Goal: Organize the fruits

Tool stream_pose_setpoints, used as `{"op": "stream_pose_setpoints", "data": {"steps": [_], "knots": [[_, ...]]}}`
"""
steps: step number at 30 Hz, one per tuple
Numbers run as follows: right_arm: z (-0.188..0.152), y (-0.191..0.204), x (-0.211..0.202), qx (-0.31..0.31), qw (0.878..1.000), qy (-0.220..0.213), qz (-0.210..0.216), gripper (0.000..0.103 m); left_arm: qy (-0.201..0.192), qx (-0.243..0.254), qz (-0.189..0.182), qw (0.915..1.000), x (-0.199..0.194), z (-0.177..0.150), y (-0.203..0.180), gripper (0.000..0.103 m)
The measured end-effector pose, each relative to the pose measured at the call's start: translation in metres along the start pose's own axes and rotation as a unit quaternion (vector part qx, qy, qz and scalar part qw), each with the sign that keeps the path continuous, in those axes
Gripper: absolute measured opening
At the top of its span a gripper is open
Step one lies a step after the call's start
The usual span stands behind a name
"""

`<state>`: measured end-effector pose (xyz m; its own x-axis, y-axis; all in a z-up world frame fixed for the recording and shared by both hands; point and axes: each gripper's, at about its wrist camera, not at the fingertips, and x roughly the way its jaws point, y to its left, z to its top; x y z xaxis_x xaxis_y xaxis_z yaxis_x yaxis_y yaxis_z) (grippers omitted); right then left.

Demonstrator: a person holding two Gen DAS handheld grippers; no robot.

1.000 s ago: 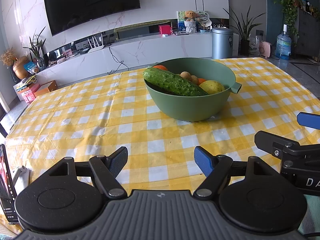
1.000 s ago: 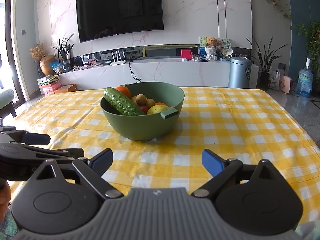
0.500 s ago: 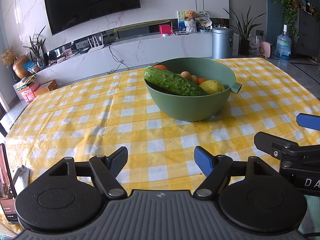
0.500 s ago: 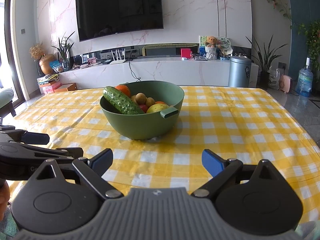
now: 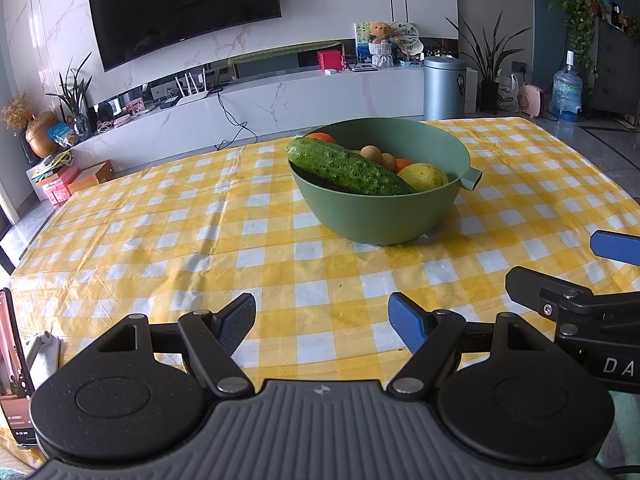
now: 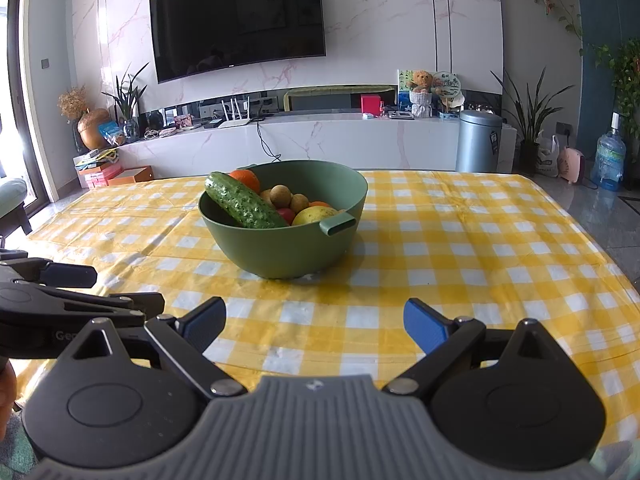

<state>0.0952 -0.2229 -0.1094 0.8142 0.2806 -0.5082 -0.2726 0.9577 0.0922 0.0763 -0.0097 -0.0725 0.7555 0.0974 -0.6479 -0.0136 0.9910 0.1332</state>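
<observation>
Checked yellow tablecloth [image 6: 460, 240] | green bowl [image 6: 288, 248] mid-frame holds cucumber [image 6: 240, 202], orange, lemon | left gripper [image 5: 322, 318] and right gripper [image 6: 315, 320] both spread, empty, low in frame, well short of bowl | fits start or finish; any pick: approach level, clear rim

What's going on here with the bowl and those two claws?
A person holds a two-finger claw in each hand, low over a table with a yellow checked cloth. The left claw and right claw are both open and hold nothing. Ahead of them stands a green bowl with a cucumber leaning across its rim, plus a lemon, an orange and some small brown fruits. No fruit lies on the cloth.
</observation>
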Motion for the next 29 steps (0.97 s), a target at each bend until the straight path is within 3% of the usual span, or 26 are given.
{"op": "stream_pose_setpoints", "data": {"steps": [29], "knots": [[-0.0035,0.0015,0.0024,0.001,1.000,0.005,-0.002,0.092,-0.006,-0.003,-0.001,1.0000,-0.0068,0.0022,0.0006,0.088]]}}
